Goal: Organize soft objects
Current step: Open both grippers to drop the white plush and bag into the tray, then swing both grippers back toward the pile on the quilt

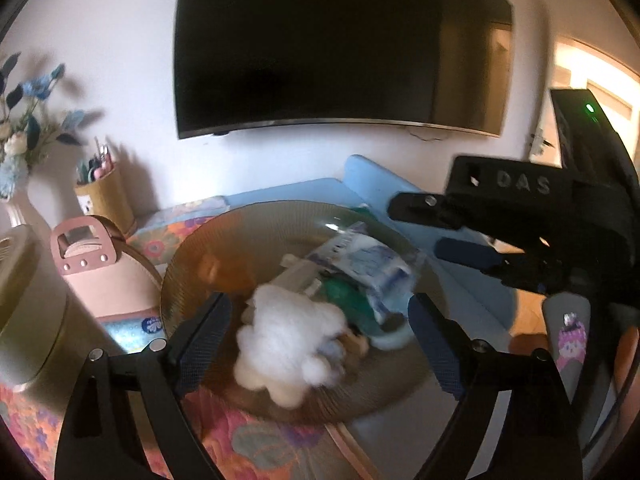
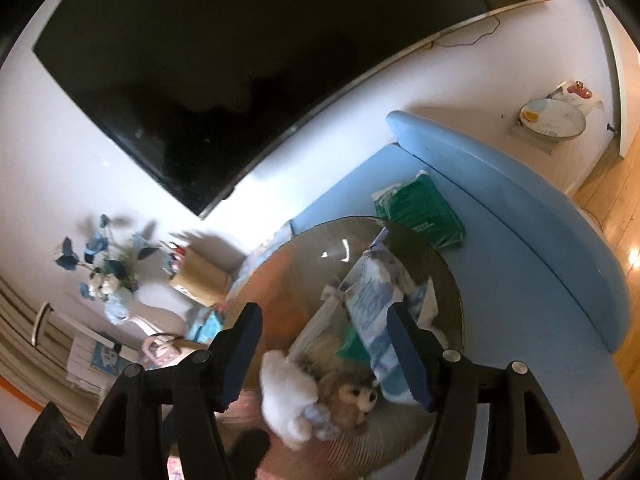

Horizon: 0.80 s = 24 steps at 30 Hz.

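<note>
A ribbed amber glass bowl (image 1: 256,220) holds a white plush toy (image 1: 288,340), a blue-and-white tissue pack (image 1: 368,264) and something green (image 1: 340,292). My left gripper (image 1: 320,340) is open, its fingers either side of the plush, just above the bowl. In the right wrist view the bowl (image 2: 440,264) holds the white plush (image 2: 286,396) with its brown face (image 2: 352,396) and the tissue pack (image 2: 372,300). My right gripper (image 2: 326,348) is open above them and empty. It also shows in the left wrist view (image 1: 460,232) at the right.
A green pack (image 2: 420,208) lies on the light-blue bench (image 2: 520,240) behind the bowl. A pink bag (image 1: 100,272), a pen holder (image 1: 106,196) and a flower vase (image 1: 16,160) stand at the left. A dark TV (image 1: 340,40) hangs on the wall.
</note>
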Each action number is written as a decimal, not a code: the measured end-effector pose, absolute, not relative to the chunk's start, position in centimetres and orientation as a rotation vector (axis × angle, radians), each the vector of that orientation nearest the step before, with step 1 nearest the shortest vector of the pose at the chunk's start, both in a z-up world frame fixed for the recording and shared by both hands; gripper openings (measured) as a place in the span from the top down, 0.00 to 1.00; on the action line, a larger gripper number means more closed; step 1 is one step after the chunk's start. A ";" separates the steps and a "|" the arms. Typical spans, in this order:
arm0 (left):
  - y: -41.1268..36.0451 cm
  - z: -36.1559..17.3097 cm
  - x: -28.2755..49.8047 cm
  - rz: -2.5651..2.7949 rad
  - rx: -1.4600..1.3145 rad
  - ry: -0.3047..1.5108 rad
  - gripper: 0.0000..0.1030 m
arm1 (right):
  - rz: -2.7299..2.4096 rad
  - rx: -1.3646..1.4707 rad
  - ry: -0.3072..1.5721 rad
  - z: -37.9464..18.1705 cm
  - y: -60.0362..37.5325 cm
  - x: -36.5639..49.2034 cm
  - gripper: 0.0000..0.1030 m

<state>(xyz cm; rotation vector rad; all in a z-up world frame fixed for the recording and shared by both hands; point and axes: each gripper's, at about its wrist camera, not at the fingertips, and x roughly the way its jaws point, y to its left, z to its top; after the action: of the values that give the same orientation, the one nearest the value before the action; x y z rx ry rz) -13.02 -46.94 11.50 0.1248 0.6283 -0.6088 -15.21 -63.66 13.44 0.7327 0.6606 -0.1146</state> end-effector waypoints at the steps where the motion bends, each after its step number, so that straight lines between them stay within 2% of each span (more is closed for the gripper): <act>1: -46.6 11.7 -13.8 -0.623 0.130 0.623 0.13 | -0.115 0.734 0.649 13.8 -63.3 -15.9 0.39; 10: -37.2 14.5 -19.8 -0.734 0.100 0.594 0.13 | -0.128 0.655 0.626 15.3 -57.0 -23.2 0.39; 11: -35.6 14.9 -20.3 -0.727 0.113 0.575 0.12 | -0.126 0.620 0.636 15.2 -55.9 -24.0 0.39; 13: -32.2 15.5 -20.8 -0.691 0.141 0.550 0.02 | -0.112 0.537 0.662 14.8 -53.4 -25.9 0.38; 18: -24.2 15.9 -19.9 -0.614 0.122 0.520 0.00 | 0.024 0.320 0.749 14.1 -46.6 -27.0 0.38; 24: -14.2 16.1 -15.3 -0.465 0.108 0.540 0.00 | 0.181 0.059 0.798 14.6 -36.5 -23.8 0.38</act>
<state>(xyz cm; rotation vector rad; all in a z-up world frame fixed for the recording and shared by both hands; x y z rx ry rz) -15.30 -14.23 16.11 0.1085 0.5401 -0.4652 -23.85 -36.48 14.58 0.0587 0.7975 0.1812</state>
